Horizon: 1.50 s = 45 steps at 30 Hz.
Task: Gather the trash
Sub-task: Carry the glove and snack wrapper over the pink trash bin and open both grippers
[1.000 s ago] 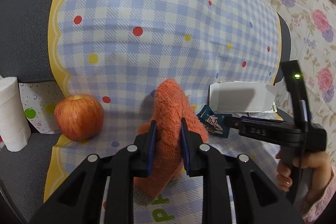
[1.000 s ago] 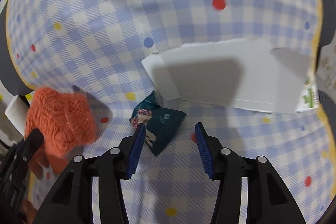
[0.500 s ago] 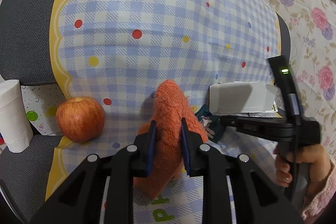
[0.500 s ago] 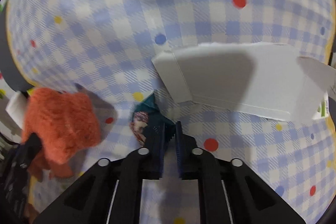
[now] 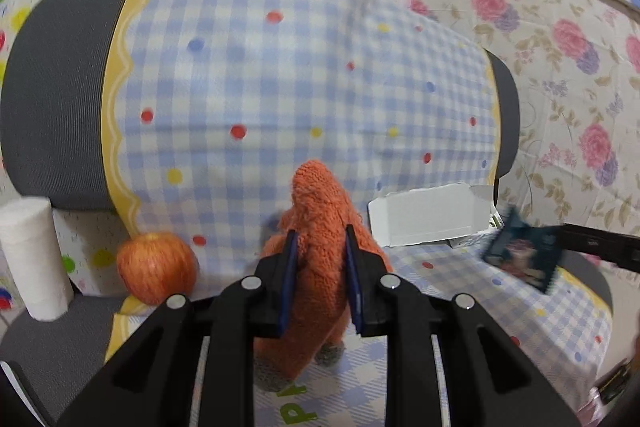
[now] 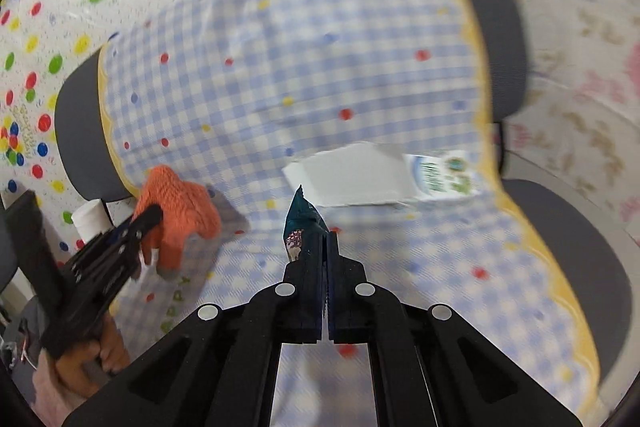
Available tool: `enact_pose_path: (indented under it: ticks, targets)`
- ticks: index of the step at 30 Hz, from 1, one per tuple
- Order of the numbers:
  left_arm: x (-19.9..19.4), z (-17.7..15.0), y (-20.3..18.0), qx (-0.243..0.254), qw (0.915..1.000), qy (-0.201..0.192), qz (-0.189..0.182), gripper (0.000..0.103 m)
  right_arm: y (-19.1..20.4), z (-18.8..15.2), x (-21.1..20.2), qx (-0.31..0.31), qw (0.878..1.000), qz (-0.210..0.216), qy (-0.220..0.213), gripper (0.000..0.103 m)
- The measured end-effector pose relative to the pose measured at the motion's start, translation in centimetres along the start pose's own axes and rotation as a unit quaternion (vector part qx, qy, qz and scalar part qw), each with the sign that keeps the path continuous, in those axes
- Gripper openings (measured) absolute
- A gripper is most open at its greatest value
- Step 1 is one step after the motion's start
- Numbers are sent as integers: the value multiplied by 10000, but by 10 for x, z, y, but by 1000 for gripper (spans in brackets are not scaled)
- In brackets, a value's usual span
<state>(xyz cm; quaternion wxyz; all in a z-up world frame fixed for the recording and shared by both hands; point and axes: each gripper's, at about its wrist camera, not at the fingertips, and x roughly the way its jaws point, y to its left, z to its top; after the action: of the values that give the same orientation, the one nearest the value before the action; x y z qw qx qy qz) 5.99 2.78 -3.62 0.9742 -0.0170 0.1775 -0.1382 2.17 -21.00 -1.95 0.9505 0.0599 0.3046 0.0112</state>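
Two grippers are showing: the left gripper [image 5: 320,255] and the right gripper [image 6: 325,247]. One orange knitted cloth [image 5: 320,223] is sitting on the one blue checked cover [image 5: 280,87]. One dark teal wrapper [image 6: 302,223] is showing, and one white carton [image 5: 428,215] is lying flat. One apple [image 5: 156,267] and one white paper roll [image 5: 34,259] are standing at the left. One hand [image 6: 86,359] is showing.

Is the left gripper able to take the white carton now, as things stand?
Probably not yet. The left gripper is shut on the orange knitted toy, so its jaws are full. The white carton lies uncovered to its right on the checked cloth, otherwise reachable.
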Motion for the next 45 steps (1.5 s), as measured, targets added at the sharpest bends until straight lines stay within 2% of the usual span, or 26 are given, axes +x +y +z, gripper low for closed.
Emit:
enact_pose_path:
  ticks: [3, 7, 12, 18, 27, 33, 40, 45]
  targets:
    - [-6, 1, -14, 193, 9998, 15, 84, 20, -18, -14, -21, 165, 9998, -111, -50, 2]
    - [-21, -7, -40, 250, 9994, 183, -162, 20, -35, -32, -46, 291, 9991, -276, -102, 2]
    - [-35, -15, -87, 396, 9963, 386, -657, 20, -47, -48, -74, 329, 9984, -417, -198, 2]
    - [-48, -31, -152, 664, 9873, 623, -1299, 20, -69, -72, -113, 471, 9952, -794, -326, 2]
    - [-84, -59, -229, 1150, 9664, 760, -2172, 20, -116, -113, -170, 731, 9835, -1629, -301, 2]
    - [-109, -82, -276, 1516, 9462, 864, -2725, 20, -132, -142, -200, 781, 9742, -2106, -193, 3]
    - [-124, -105, -314, 1809, 9242, 1088, -3183, 20, -148, -175, -225, 963, 9622, -2549, 2, 3]
    - [-128, -120, -336, 2062, 9081, 1289, -3409, 21, -160, -193, -231, 1200, 9559, -2673, 174, 4]
